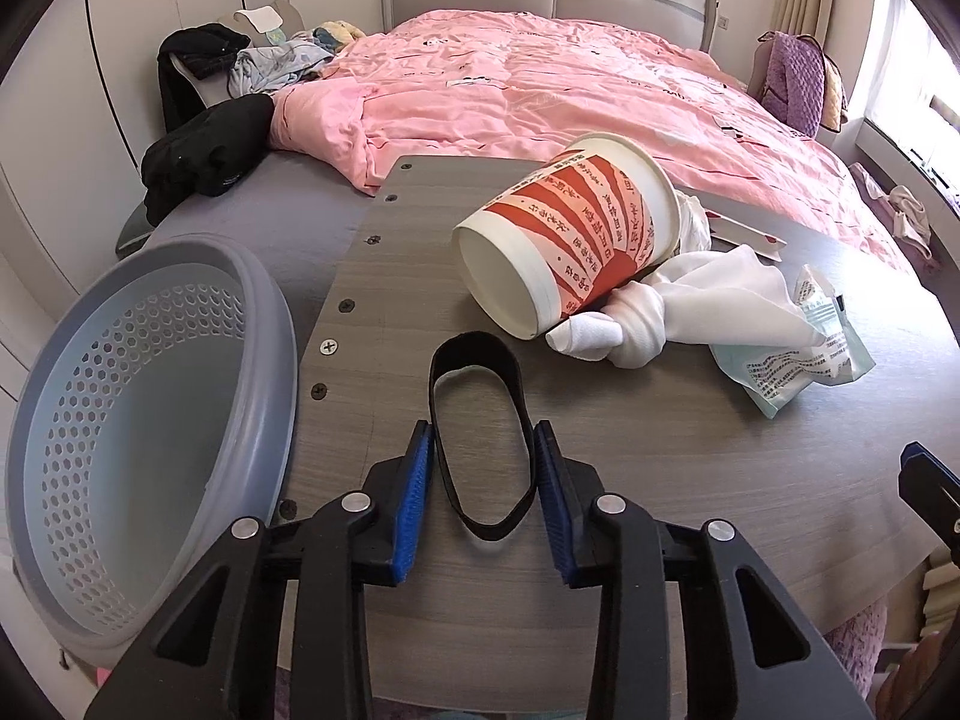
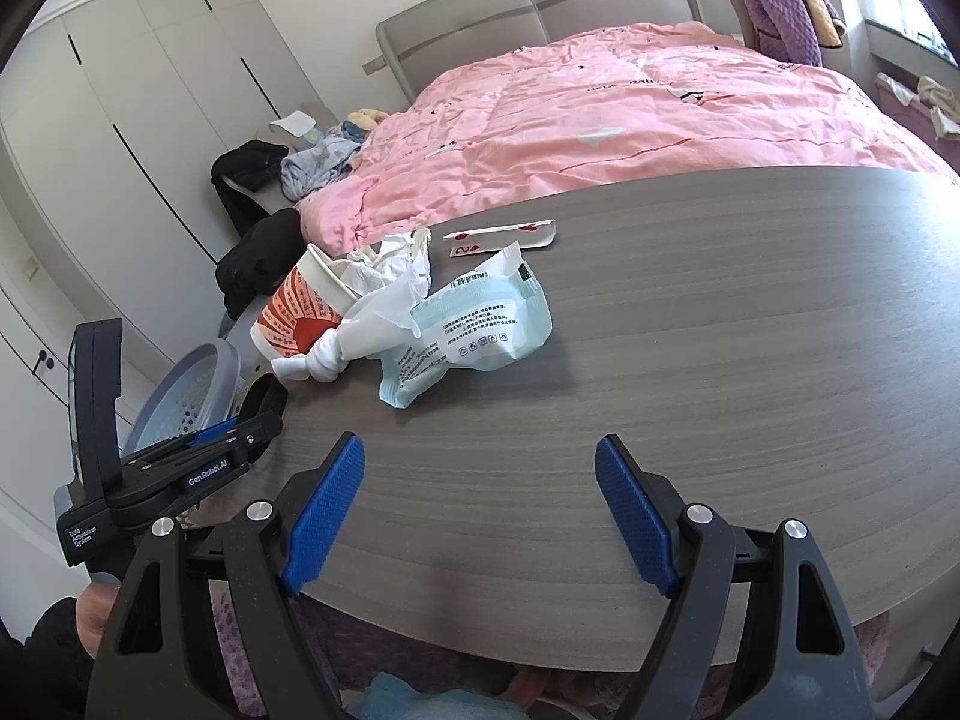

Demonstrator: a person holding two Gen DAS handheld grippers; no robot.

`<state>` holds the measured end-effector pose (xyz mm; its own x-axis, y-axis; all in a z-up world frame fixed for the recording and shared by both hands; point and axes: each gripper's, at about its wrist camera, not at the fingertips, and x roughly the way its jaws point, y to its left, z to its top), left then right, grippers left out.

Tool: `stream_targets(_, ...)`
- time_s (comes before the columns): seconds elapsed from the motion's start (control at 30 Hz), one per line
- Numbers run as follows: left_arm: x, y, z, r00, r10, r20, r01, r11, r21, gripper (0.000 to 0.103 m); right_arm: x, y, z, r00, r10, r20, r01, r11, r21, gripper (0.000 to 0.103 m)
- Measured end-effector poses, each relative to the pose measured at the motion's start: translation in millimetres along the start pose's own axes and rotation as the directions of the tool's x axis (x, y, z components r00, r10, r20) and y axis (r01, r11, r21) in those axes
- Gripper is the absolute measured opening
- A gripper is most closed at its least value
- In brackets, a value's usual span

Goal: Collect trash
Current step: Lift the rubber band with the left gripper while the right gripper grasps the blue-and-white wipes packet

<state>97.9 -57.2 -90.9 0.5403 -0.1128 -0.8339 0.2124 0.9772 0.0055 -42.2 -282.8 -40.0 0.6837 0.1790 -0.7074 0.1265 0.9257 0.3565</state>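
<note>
- Left gripper (image 1: pixel 483 468) pads squeeze a black elastic band (image 1: pixel 480 432) on the table (image 1: pixel 690 480), beside the basket (image 1: pixel 150 420).
- Right gripper (image 2: pixel 480 510) open, empty.
- Risk: thin band may slip out when lifted.

A bedroom with a big bed behind a grey table

A pink blanket (image 2: pixel 630 120) covers the bed, and a grey headboard (image 2: pixel 540 6) stands at its far end. Black clothes (image 1: pixel 204 156) lie in a heap at the near corner of the bed, and a light blue cloth (image 1: pixel 270 63) is bunched up further back. White wardrobe doors (image 2: pixel 138 120) fill the wall on the left. A purple padded thing (image 1: pixel 792 81) hangs by the window. The table (image 2: pixel 690 360) has a grey wood top.
</note>
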Motion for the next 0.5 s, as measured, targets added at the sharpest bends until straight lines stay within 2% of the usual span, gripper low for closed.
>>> stream_targets(0.27, -35, 7, -1, 0.998, 0.011, 0.063, -0.010, 1.000, -0.013, 0.033, 9, -8, 21, 1.000, -0.008, -0.008, 0.007, 0.998, -0.055, 0.078)
stream_targets(0.5, -52, 1, 2, 0.994, 0.011, 0.105, -0.011, 1.000, 0.001, 0.033, 23, -11, 58, 0.999, -0.027, 0.018, 0.028, 0.997, -0.076, 0.078)
